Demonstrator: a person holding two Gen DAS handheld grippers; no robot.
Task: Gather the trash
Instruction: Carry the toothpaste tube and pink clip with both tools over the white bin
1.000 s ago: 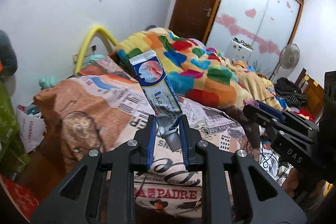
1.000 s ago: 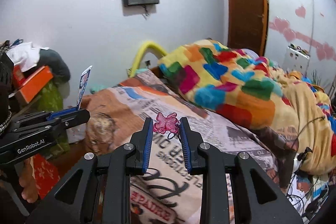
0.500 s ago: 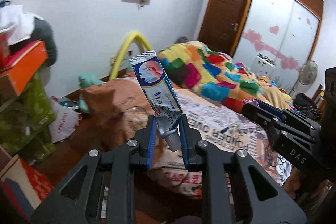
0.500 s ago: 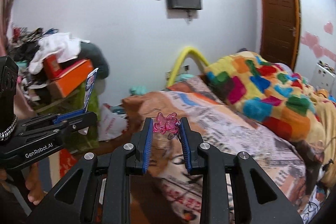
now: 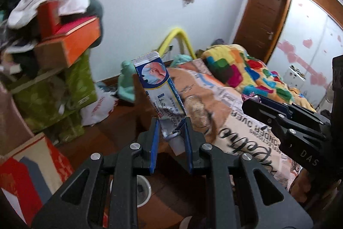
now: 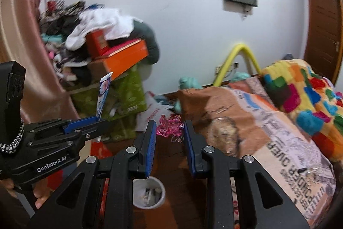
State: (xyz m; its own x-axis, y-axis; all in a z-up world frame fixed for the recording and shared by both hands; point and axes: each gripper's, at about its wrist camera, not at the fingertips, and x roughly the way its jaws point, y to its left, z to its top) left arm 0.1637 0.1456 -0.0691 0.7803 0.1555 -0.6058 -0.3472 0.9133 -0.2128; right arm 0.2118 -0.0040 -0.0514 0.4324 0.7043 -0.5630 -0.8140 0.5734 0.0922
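Two pieces of trash are in hand, one per gripper. The left gripper (image 5: 170, 141) has its jaws nearly closed on the cap end of a squeezed tube (image 5: 159, 91), which stands up and leans to the upper left of the left wrist frame. The right gripper (image 6: 169, 138) is pinched almost closed on a crumpled pink wrapper (image 6: 169, 127) at its fingertips.

What has changed: a second ago both views were filled by the bed (image 6: 268, 121) and its patchwork blanket (image 6: 304, 96); now the bed sits at the right of the frame and the stacked boxes (image 6: 120, 57) fill the upper left. A white bin (image 6: 149, 192) has come into view at the bottom centre of the right wrist frame, below the fingers (it also shows low in the left wrist frame (image 5: 142, 191)). Neither grip has altered.

Judgement: pick-up looks finished and the carry is under way; the bin is probably the drop point, with release not yet begun.
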